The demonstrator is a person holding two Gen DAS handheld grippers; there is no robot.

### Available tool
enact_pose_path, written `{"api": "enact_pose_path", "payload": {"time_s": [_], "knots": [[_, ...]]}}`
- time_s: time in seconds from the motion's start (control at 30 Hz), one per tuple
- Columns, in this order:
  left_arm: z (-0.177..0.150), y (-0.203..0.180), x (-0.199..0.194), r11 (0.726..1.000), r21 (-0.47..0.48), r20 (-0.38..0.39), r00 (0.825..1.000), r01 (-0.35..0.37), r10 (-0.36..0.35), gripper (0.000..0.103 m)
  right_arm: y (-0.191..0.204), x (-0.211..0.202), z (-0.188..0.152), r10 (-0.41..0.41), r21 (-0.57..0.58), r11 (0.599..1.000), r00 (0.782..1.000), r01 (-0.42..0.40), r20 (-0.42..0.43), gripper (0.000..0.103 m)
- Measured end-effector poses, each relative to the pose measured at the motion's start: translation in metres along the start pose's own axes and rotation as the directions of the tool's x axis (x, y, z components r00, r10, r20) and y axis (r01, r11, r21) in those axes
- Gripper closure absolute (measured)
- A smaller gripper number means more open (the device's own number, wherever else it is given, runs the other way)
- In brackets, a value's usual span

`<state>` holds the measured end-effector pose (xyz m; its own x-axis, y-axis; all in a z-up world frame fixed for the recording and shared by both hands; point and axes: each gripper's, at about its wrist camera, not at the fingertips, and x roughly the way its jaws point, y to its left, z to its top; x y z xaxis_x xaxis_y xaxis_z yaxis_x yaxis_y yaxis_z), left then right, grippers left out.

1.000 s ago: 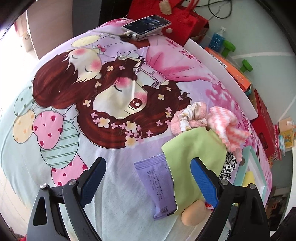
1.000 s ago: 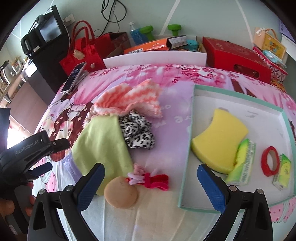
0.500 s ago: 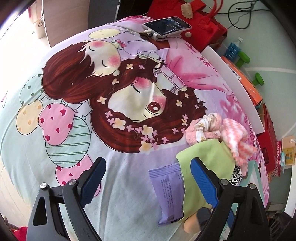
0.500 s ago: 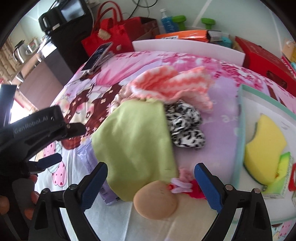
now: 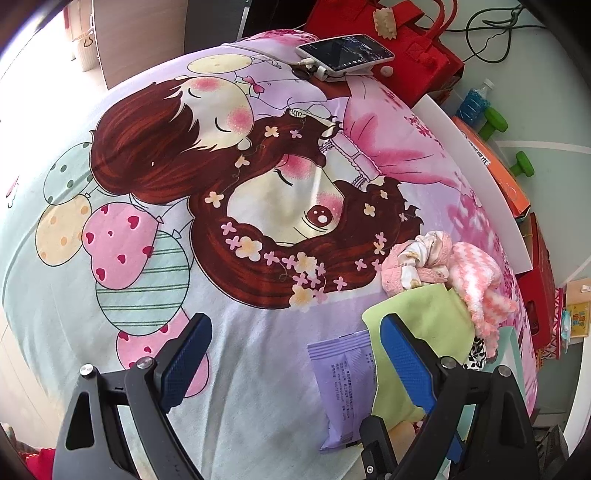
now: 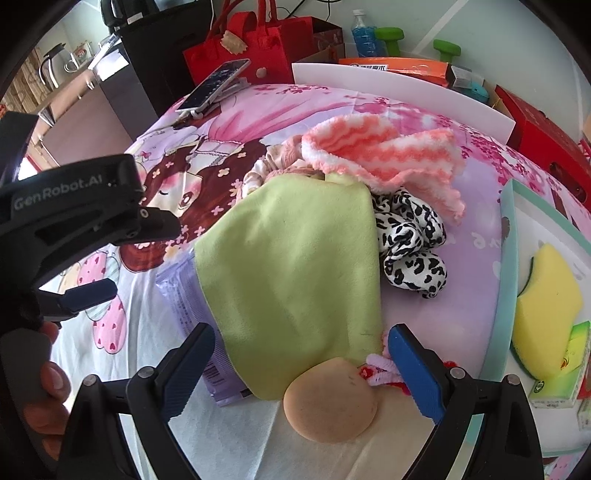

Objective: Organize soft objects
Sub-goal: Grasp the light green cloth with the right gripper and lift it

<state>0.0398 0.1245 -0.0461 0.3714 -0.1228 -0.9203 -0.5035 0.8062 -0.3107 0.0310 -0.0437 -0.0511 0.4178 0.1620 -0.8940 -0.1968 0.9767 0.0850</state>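
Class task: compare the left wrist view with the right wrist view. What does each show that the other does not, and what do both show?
Only the left wrist view shows the printed balloons on the bedsheet and the open left gripper from behind its own fingers.

Only the right wrist view shows the yellow sponge in the tray, the round beige puff in full, and a hand holding the left gripper.

Both show the green cloth, purple packet, striped pink sock, phone and red bag.

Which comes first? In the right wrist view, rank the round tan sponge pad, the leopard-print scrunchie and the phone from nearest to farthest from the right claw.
1. Round tan sponge pad: between the open right claw's tips.
2. Leopard-print scrunchie: beyond, right of the green cloth.
3. Phone: at the bed's far edge, upper left.
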Motion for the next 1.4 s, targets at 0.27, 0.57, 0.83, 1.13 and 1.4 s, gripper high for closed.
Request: {"api": "enact_pose_path", "payload": {"time_s": [0.27,0.57,0.83,1.13,1.4], "knots": [[-0.003,-0.004,0.005,1.0,0.005,-0.019,1.0,0.012,-0.012,0.01,-0.015,0.007,0.004,-0.043,0.04,0.998,0.999,0.043,0.008,0.007],[-0.01,-0.014,0.009,0.999,0.024,-0.048,0.998,0.046,-0.045,0.01,-0.03,0.01,0.008,-0.033,0.097,0.995,0.999,0.03,0.028,0.032],[-0.016,-0.02,0.017,0.996,0.029,-0.102,0.992,0.081,-0.078,0.01,-0.022,0.005,0.008,0.021,0.062,0.998,0.999,-0.024,0.044,0.074],[-0.015,-0.015,0.019,0.996,-0.008,-0.108,0.991,0.084,-0.084,0.01,-0.031,-0.006,0.006,0.048,0.094,0.994,0.996,-0.054,0.072,0.094],[-0.017,-0.01,0.018,0.995,-0.026,-0.12,0.988,0.098,-0.101,0.01,-0.049,-0.031,0.005,0.041,0.153,0.986,0.988,-0.064,0.15,0.095]]}}
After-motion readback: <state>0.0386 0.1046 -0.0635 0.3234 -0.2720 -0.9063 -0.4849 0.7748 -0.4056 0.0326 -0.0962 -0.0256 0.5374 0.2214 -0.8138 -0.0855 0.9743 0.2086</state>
